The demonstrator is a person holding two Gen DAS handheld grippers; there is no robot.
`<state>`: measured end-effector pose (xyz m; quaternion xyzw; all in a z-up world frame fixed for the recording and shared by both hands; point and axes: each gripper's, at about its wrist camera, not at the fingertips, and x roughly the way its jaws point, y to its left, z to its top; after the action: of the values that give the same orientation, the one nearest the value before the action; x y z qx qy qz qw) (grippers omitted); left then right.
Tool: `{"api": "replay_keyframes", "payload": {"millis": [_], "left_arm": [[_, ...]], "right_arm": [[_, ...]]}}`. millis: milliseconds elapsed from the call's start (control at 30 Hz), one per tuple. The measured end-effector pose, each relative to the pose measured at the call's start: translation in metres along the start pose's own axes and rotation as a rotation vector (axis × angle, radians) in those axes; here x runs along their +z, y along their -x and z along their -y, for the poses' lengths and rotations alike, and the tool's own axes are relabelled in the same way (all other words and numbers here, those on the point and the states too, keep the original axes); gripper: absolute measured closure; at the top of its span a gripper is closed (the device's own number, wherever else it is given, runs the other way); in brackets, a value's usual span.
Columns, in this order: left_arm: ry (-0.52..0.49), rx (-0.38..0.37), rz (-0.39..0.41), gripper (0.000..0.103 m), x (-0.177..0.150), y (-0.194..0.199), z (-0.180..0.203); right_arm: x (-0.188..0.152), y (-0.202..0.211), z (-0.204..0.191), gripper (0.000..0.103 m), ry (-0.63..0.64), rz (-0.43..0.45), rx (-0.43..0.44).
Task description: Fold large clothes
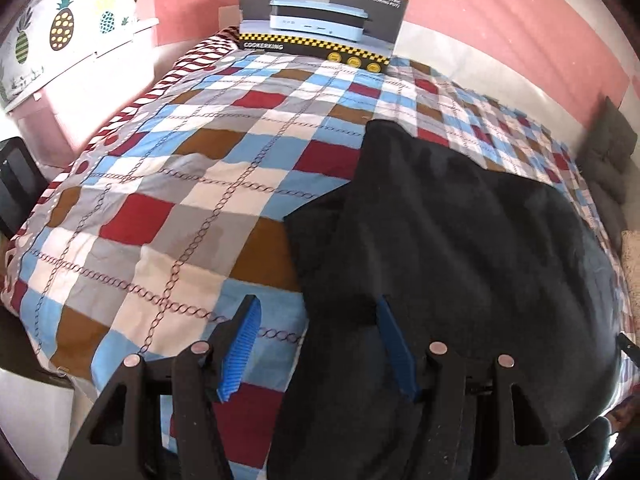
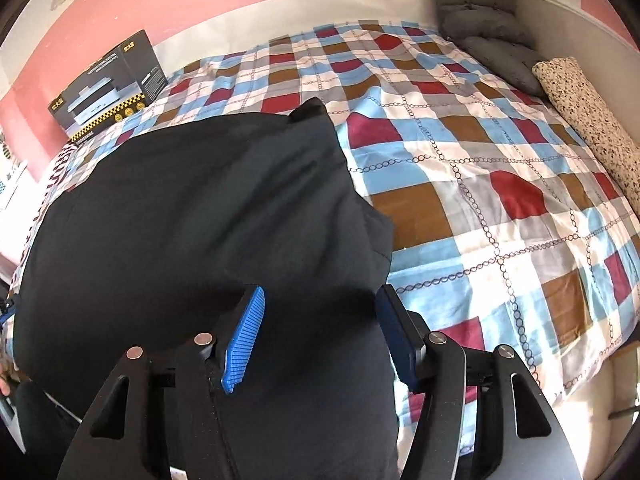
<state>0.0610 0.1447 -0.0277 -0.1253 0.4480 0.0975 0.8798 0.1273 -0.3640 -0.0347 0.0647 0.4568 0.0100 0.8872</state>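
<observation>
A large black garment lies spread flat on a bed with a checked quilt; it also shows in the right wrist view. My left gripper is open and hovers over the garment's near left edge, one finger above the quilt, the other above the cloth. My right gripper is open over the garment's near right edge, with black cloth between its blue pads. Neither holds anything.
A dark appliance box stands at the far side against the pink wall, also in the right wrist view. A grey padded cushion and a speckled bolster lie at the right. Bare quilt stretches right of the garment.
</observation>
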Motion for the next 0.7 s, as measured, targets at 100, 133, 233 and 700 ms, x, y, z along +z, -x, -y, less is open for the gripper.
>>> {"api": "replay_keyframes", "payload": {"millis": [100,133,233,700], "left_arm": [[-0.003,-0.039,-0.014,0.04,0.006,-0.009,0.002],[0.013,-0.064,-0.027,0.04,0.008,-0.014,0.0],[0.087,-0.149,-0.075,0.037,0.013,-0.032,-0.009],[0.237,-0.338,-0.204,0.013,0.026,-0.09,-0.028]], "right_arm": [[0.005,-0.008,0.007,0.039,-0.014,-0.008,0.029],[0.006,-0.013,0.013,0.037,-0.037,-0.025,0.052],[0.009,-0.025,0.033,0.027,-0.126,-0.06,0.13],[0.018,-0.075,0.069,0.014,-0.286,-0.181,0.418]]}}
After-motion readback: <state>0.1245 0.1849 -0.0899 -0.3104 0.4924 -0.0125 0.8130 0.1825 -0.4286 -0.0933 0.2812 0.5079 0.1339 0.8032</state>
